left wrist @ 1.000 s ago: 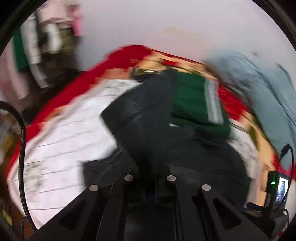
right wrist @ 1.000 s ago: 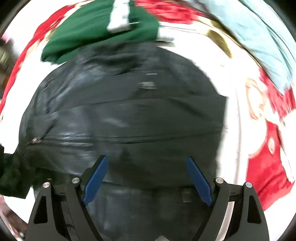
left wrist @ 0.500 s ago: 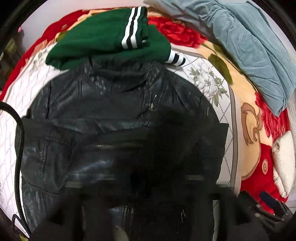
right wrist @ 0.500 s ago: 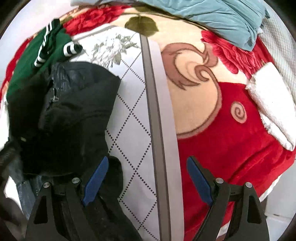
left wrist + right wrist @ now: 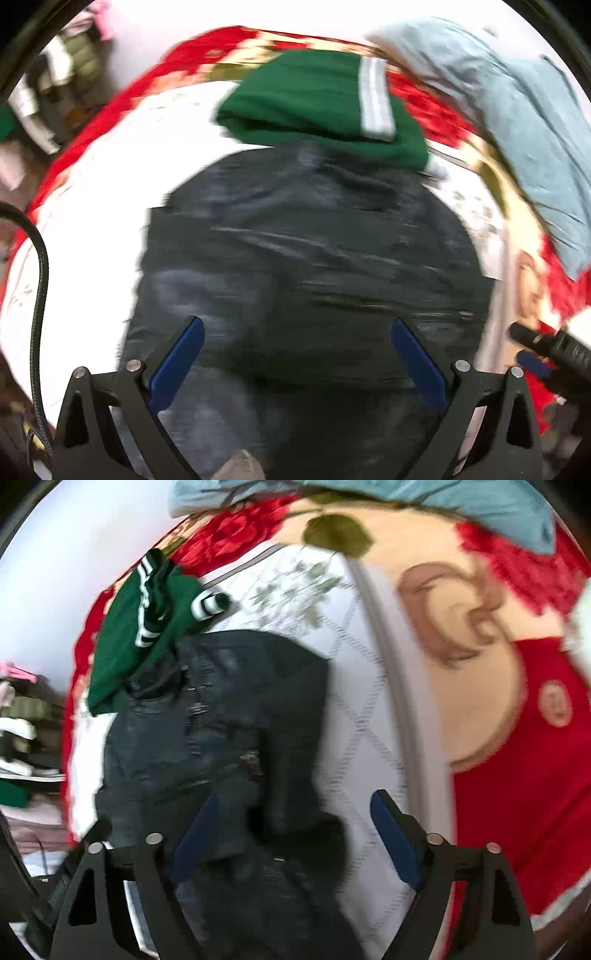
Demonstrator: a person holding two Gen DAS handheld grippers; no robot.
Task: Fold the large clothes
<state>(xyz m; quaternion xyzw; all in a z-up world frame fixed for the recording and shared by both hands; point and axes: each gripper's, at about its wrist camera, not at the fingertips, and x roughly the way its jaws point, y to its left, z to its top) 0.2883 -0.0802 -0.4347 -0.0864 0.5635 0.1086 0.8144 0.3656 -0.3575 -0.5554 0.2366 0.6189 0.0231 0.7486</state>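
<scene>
A black leather jacket (image 5: 303,266) lies folded on the bed's white quilted sheet (image 5: 92,221). My left gripper (image 5: 295,354) is open just above its near part, holding nothing. In the right wrist view the jacket (image 5: 221,720) lies left of centre. My right gripper (image 5: 291,834) is open over the jacket's right edge, its left blue pad (image 5: 194,834) above the leather and its right pad (image 5: 393,834) above the sheet. Both views are blurred by motion.
A folded green garment with white stripes (image 5: 317,96) lies just beyond the jacket, also seen in the right wrist view (image 5: 147,627). A light blue cloth (image 5: 517,110) lies at the far right. The red and cream floral blanket (image 5: 517,720) covers the bed's right side.
My left gripper let go of the jacket part it held and now stands open above the folded jacket. My right gripper swung right, then back toward the jacket's right edge.
</scene>
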